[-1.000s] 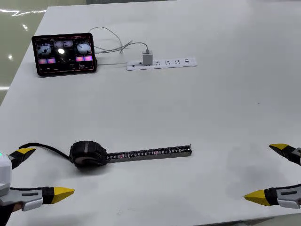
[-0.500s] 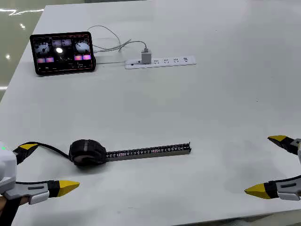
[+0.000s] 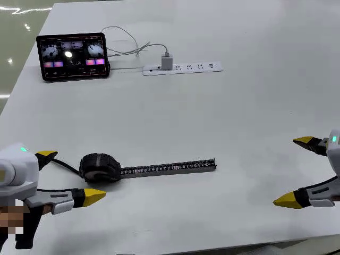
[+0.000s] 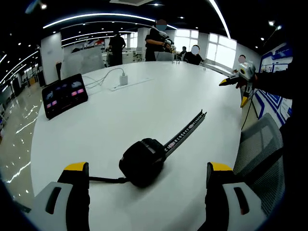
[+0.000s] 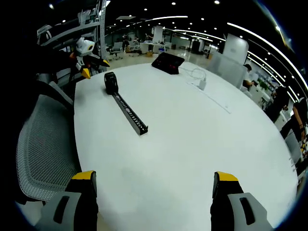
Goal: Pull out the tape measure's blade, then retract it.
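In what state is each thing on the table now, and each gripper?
Tape measure: blade pulled out, flat on the table.
Tablet: screen lit.
Charger: plugged into the power strip.
Left gripper: open, holding nothing.
Right gripper: open, holding nothing.

Bright, even overhead light from ceiling strips (image 4: 110, 16). White table (image 3: 239, 106) slightly glossy. Faint soft shadow under tape measure (image 3: 99, 168). Glare on floor (image 3: 18, 10). Gripper views bowed at edges; head view sharp.
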{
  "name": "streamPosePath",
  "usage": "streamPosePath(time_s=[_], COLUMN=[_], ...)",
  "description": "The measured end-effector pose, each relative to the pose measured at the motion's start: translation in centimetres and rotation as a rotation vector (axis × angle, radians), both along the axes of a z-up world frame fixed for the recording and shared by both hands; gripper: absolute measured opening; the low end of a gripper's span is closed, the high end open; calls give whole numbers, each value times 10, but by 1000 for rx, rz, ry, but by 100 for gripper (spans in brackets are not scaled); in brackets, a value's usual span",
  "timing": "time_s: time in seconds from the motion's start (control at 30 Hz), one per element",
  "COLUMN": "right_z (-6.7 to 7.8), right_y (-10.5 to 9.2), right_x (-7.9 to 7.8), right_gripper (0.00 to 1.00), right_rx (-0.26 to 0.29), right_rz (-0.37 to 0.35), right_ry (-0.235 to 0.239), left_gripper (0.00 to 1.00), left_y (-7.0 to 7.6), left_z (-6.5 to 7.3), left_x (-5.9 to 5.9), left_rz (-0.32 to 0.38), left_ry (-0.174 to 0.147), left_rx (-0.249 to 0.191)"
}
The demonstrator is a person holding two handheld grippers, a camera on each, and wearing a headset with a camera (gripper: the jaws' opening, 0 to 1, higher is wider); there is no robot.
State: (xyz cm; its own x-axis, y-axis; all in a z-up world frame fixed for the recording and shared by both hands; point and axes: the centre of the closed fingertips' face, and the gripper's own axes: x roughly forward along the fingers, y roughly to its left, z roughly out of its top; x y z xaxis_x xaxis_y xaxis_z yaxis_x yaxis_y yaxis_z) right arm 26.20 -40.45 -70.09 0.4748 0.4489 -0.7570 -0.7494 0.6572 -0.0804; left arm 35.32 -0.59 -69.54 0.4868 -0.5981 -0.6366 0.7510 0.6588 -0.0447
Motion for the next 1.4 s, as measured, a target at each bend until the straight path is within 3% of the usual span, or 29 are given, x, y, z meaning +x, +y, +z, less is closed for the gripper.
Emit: streamPosePath(time_s=[0.07,0.33,0.7,0.8,0.97,1.1,1.23,1.33,1.4], right_z=[3,6,10,9,1,-6,-9,-10,-9], right_y=[0,12,33,41,54,59,63,65,68], right_x=[5,18,42,47,52,55,59,63,68], right_gripper=[99,99,99,99,99,99,99,99,99], right_rx=[-4,-18,-30,-27,-43,-53,-58,-75,-68], right_rz=[-2,34,108,130,180,202,222,240,244], right_ry=[-5,10,14,22,36,49,60,65,70], left_gripper=[99,99,99,99,99,99,99,99,99], left_y=[-2,-21,-43,-45,-41,-34,-37,-39,-36], left_z=[4,13,2,-4,-9,-9,-13,-12,-14], left_x=[3,9,7,7,16,24,23,24,26], left_rz=[11,25,35,48,134,195,206,225,256], left_ry=[1,7,-2,-1,-3,-23,2,-1,-17], left_rx=[8,-30,-45,-33,-41,-32,-58,-83,-68])
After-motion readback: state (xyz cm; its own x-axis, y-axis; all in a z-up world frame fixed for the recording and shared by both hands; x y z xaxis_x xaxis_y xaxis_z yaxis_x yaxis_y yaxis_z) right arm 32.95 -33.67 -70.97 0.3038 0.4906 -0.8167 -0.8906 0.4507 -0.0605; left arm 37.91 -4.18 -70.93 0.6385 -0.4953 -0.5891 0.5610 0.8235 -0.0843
